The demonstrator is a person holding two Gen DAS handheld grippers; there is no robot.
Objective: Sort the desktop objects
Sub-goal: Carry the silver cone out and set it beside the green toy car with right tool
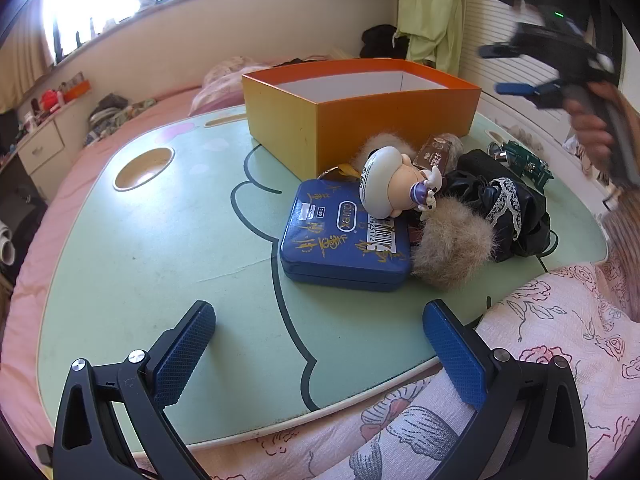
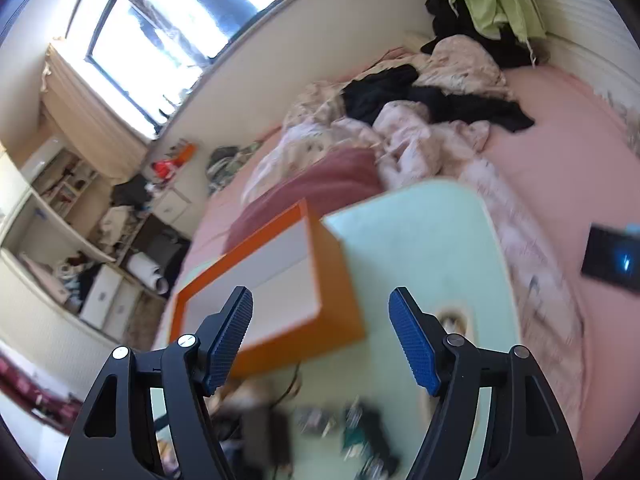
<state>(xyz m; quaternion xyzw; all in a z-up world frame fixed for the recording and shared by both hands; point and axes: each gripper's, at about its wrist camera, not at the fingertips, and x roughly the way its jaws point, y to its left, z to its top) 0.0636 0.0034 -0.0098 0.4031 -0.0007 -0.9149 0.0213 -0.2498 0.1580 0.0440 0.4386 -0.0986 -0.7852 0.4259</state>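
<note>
- Two grippers are in view, both with jaws spread wide and nothing between them: the left gripper point(image 1: 320, 344) hangs low over the near edge of the green counter point(image 1: 160, 248), and the right gripper point(image 2: 320, 336) is held up in the air above the counter's far right side.
- An orange box point(image 1: 360, 116) with a white inside stands open at the back of the counter; in the blurred right wrist view it sits just beyond the left finger.
- A blue tin point(image 1: 344, 240) lies flat near the middle of the counter, in front of the box.
- A small white figurine point(image 1: 392, 188) rests tipped over on the tin's far edge.
- A tan fur piece point(image 1: 452, 244) touches the tin's right side, with a black lace-trimmed garment point(image 1: 504, 204) bunched just behind it.
- A small brown packet point(image 1: 436, 152) lies between the figurine and the box.
- A green circuit board point(image 1: 528, 164) sits at the right rim.
- A pink floral quilt point(image 1: 540, 340) overlaps the counter's near right corner.
</note>
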